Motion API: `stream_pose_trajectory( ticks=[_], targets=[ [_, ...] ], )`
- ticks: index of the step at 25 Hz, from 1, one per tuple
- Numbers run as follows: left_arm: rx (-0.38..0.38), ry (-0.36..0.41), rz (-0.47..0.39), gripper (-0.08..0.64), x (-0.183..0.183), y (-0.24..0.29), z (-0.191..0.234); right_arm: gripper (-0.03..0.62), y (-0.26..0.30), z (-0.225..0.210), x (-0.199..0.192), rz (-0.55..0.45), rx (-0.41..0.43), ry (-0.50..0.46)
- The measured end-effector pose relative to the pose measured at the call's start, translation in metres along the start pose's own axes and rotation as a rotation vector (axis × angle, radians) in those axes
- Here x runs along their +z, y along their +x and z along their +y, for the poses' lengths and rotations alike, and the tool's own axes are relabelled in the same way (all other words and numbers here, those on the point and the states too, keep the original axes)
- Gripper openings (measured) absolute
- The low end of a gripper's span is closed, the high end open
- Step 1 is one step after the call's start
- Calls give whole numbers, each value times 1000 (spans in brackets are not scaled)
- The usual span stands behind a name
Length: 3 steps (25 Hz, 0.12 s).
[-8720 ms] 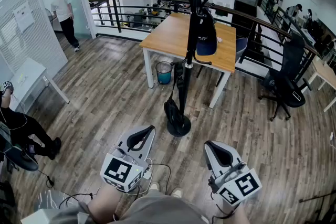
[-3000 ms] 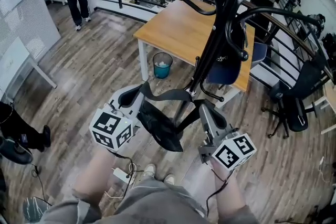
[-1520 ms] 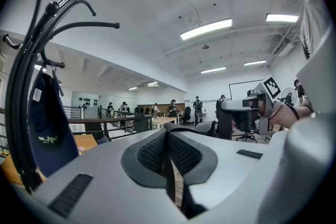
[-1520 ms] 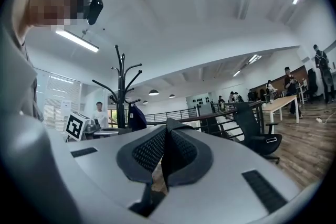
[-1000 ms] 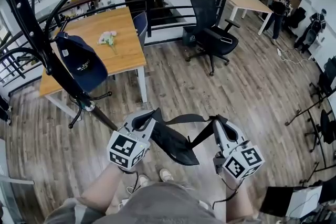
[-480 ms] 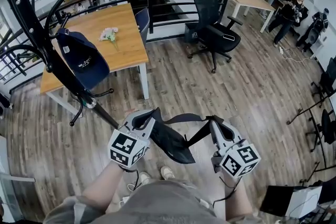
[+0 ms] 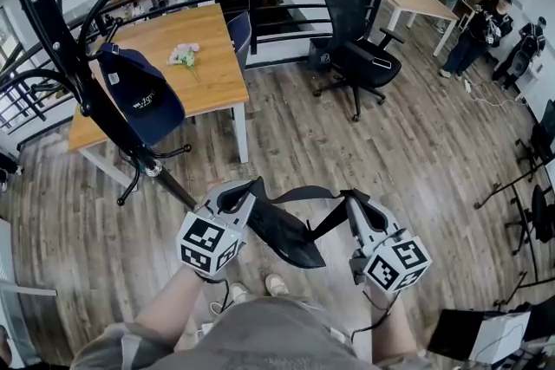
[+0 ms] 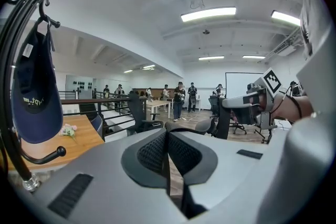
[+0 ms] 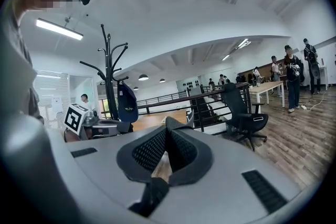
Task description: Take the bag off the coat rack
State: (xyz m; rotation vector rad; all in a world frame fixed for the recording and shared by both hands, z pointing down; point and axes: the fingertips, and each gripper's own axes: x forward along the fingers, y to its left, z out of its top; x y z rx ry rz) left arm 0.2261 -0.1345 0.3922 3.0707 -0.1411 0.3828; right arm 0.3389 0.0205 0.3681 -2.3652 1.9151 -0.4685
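The bag (image 7: pixel 288 231) hangs in the air in front of the person's legs, slung by its strap (image 7: pixel 299 194) between the two tools. The left hand-held gripper (image 7: pixel 245 191) is pressed together on one end of the strap and the right hand-held gripper (image 7: pixel 354 204) is pinching the other end. Three seconds ago the strap was still up against the pole. Now the coat rack (image 7: pixel 82 91) stands well apart at 10 o'clock and nothing of the bag touches it, so the removal looks done, with only setting it down left. Over the last second hardly anything has shifted.

The bag is limp black fabric that sags into a pointed fold, and its strap is flat webbing pulled nearly taut. The rack is a black metal pole with curved, knob-tipped arms, one carrying a navy cap (image 7: pixel 143 100). At 11 o'clock is a pale wooden surface (image 7: pixel 208 65), and the floor (image 7: pixel 416 152) is grey-brown planks.
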Motion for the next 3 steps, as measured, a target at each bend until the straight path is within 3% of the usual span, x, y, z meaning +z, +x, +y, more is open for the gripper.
stream_pose_trajectory(
  ticks=[3],
  targets=[
    [0,-3,1,15,1,-1,-1,32,0,0,2,0,3,-4]
  ],
)
